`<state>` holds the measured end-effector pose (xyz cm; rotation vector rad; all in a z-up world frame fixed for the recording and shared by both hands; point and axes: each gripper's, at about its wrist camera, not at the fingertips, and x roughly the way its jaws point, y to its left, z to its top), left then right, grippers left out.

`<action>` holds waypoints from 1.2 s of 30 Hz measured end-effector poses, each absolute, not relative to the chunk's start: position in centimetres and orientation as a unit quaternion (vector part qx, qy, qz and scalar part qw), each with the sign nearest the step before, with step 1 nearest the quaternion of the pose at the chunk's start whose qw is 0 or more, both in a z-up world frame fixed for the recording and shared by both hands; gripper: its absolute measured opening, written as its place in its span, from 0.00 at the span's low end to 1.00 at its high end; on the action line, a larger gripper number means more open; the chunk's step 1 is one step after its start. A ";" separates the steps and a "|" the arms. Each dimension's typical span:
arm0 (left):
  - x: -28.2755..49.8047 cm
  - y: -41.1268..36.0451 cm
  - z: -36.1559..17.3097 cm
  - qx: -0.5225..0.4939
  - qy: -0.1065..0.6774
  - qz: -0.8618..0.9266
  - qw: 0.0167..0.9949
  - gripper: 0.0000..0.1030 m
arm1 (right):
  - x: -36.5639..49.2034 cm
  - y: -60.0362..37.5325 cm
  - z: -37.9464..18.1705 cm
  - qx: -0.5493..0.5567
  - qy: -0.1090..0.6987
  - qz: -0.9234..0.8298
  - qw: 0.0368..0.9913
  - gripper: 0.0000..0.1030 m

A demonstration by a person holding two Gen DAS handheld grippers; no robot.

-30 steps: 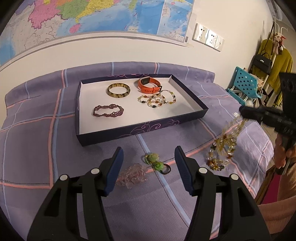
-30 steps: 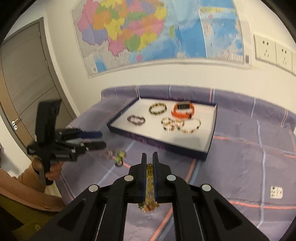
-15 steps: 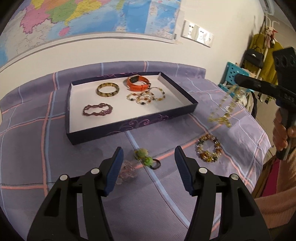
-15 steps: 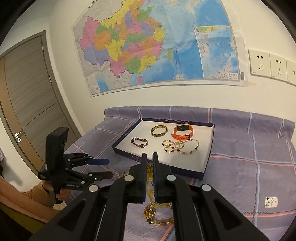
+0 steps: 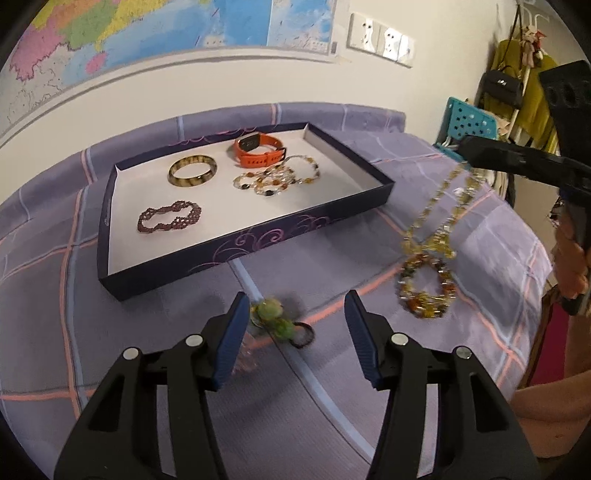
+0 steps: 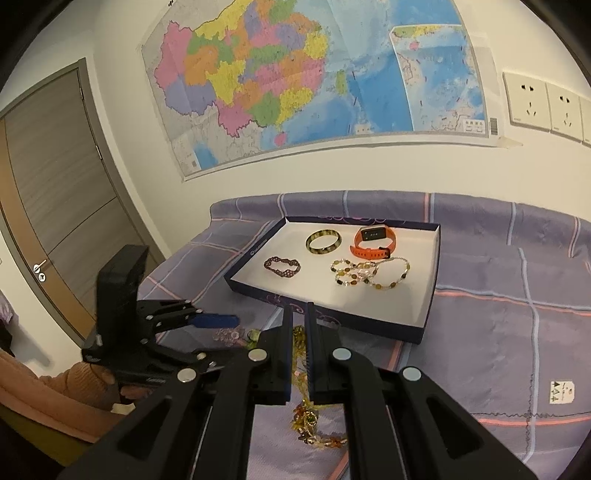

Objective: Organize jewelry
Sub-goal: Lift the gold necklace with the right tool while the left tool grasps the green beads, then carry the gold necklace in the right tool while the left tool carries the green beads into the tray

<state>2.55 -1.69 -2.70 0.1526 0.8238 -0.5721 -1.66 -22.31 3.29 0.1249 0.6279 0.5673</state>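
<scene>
A dark blue tray [image 5: 236, 254] on the purple checked bedspread holds an amber bangle [image 5: 192, 171], an orange watch [image 5: 258, 149], pale bead bracelets [image 5: 277, 179] and a dark red bracelet [image 5: 170, 218]. My left gripper [image 5: 295, 306] hovers low over a green bead bracelet [image 5: 275, 319]; its jaws are closing, and the pads stand apart from the bracelet. A pink crystal bracelet [image 6: 227, 334] lies partly hidden behind its left finger. My right gripper [image 6: 299, 314] is shut on a gold necklace [image 5: 439, 218], which dangles above an amber bead bracelet [image 5: 424, 291] on the cloth.
A map and wall sockets [image 5: 380, 35] hang behind the bed. A teal stool [image 5: 471, 122] and hanging coats [image 5: 528, 88] stand past the bed's right edge. A grey door [image 6: 55, 206] is at the left. A person's sleeve [image 6: 44, 395] shows near the front.
The right gripper has lifted the gold necklace off the bed, leaving the amber bracelet lying there. The left gripper has come closer to the green bracelet and its jaws have narrowed slightly.
</scene>
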 end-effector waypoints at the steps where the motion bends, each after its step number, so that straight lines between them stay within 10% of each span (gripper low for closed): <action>1: 2.9 -1.7 -3.0 0.076 0.399 -0.269 0.873 0.50 | -1.6 -22.3 3.2 0.061 0.306 0.277 0.909 0.05; 14: 5.0 -2.4 -4.8 0.079 0.446 -0.247 0.857 0.25 | -0.8 -22.1 2.0 0.072 0.324 0.286 0.899 0.05; 36: 4.4 -0.6 -1.8 0.031 0.420 -0.259 0.869 0.18 | -0.3 -21.8 2.0 0.074 0.324 0.290 0.898 0.05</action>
